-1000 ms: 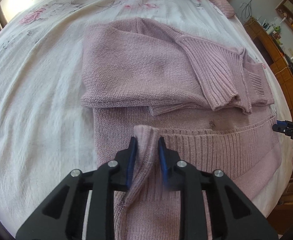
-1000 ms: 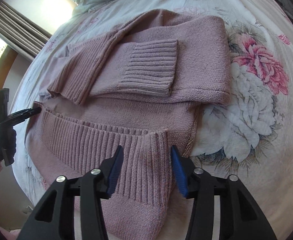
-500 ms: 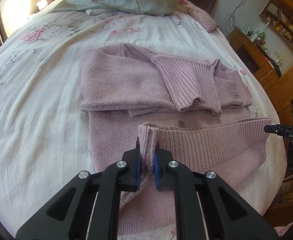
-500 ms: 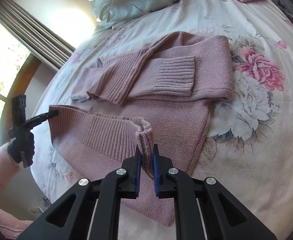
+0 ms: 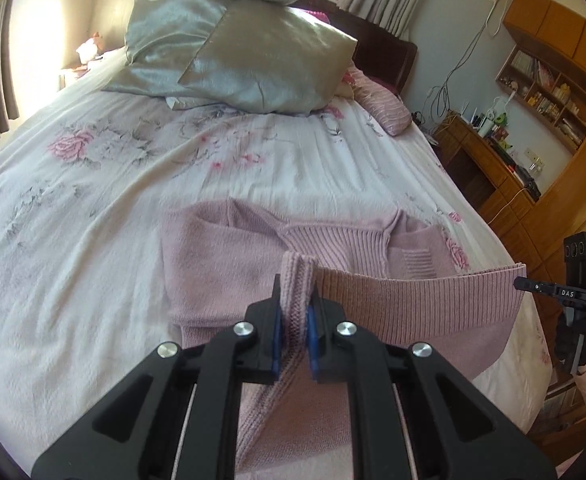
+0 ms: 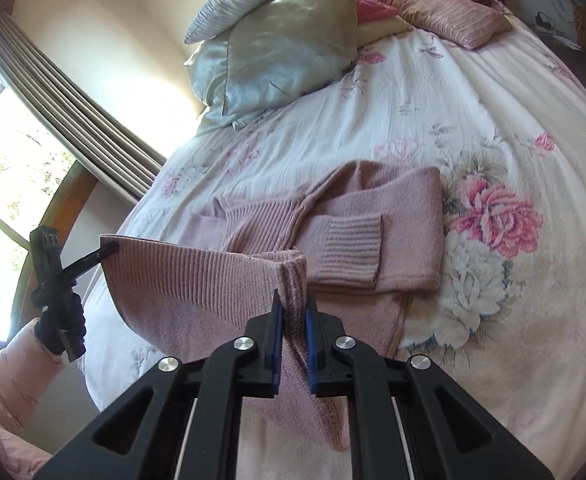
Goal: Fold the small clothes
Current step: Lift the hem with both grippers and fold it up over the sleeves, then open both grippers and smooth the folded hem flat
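We saw a floral bedspread (image 5: 93, 220) filling the frame, a pink knitted sweater (image 5: 213, 264) at centre. Our left gripper (image 5: 296, 314) and right gripper (image 6: 293, 320) each pinched its ribbed hem (image 6: 197, 280), lifted taut. "DAS" showed on the tool at right of the left view.

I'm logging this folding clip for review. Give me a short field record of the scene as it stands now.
surface: bed with floral cover
garment: pink knit sweater, sleeves folded across the body
left claw: shut on the ribbed hem
right claw: shut on the hem's other corner
hem state: lifted off the bed, stretched between both claws
background: pillows at the headboard
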{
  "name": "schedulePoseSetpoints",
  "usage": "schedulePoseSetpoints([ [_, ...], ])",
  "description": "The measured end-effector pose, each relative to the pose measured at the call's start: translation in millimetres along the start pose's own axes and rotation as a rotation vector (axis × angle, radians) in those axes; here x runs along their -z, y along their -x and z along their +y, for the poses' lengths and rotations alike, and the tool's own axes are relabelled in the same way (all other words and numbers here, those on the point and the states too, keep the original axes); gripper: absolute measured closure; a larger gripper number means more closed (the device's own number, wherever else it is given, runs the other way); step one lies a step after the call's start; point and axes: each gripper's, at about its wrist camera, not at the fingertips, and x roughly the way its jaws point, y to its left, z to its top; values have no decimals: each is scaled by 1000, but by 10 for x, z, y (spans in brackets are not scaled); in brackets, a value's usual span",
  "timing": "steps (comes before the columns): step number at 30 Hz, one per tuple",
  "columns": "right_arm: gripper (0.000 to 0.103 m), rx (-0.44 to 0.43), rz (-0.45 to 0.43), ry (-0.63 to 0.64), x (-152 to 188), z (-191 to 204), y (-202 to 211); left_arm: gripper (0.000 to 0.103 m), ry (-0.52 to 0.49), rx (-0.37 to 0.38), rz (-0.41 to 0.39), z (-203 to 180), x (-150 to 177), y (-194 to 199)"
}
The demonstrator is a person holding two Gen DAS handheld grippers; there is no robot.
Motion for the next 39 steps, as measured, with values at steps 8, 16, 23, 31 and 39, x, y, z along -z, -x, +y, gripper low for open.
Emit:
schedulePoseSetpoints([
  [8,94,63,-31,10,-757,-188,-431,95,2,-87,-27,172,-528,-675],
  [16,94,170,70,-36,-940,-593,-1210,94,50,-213,108,497,-459,-1429],
  [23,84,228,141,-102,-797,-843,-1572,69,94,-318,192,701,-157,-1585],
  [31,68,167,72,-116,-563,-716,-1032,67,38,-284,79,323,-32,-970],
  [39,56,137,212,-162,254,-596,-886,66,-121,-130,108,-580,180,-1017],
])
